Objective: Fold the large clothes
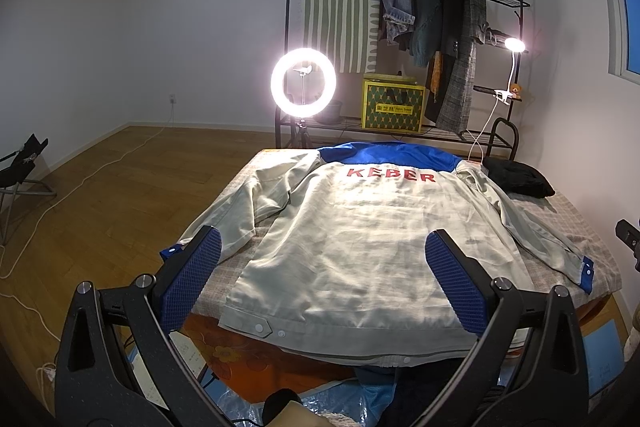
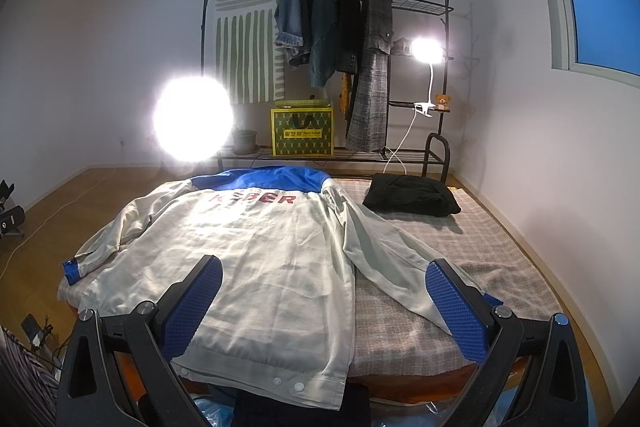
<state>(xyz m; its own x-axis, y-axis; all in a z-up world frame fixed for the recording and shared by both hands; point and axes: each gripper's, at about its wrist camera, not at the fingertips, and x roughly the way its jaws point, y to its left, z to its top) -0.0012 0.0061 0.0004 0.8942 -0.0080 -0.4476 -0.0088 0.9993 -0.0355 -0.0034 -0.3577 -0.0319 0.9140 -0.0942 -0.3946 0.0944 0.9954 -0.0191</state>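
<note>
One pale grey jacket [image 1: 360, 243] lies flat, back side up, on a low bed covered by a checked blanket [image 2: 460, 267]. Its hem runs along the bed's near edge and hangs slightly over it; its blue yoke and collar reach toward the far edge. Red letters reading KEBER [image 1: 391, 175] cross the upper back. The jacket has two sleeves, both spread outward: one toward the bed's left edge, ending in a blue cuff [image 1: 170, 251], and one slanting toward the near right corner, ending in a second blue cuff [image 1: 585, 273]. On the hem band, several white snaps show, with three clearly seen in the right wrist view.

One folded black garment [image 2: 412, 195] sits near the far right corner of the bed, apart from the jacket.

The left gripper [image 1: 322, 279] hovers above the near edge over the jacket's lower back, its two blue-padded fingers spread wide with nothing between them. The right gripper [image 2: 322, 303] hovers over the near right part of the jacket, equally wide apart and empty.

Beyond the bed stand one lit ring light [image 1: 303, 82], one clip lamp [image 1: 515, 45], one yellow box [image 1: 393, 103] and a black rack [image 2: 416, 3] with four hanging garments.
</note>
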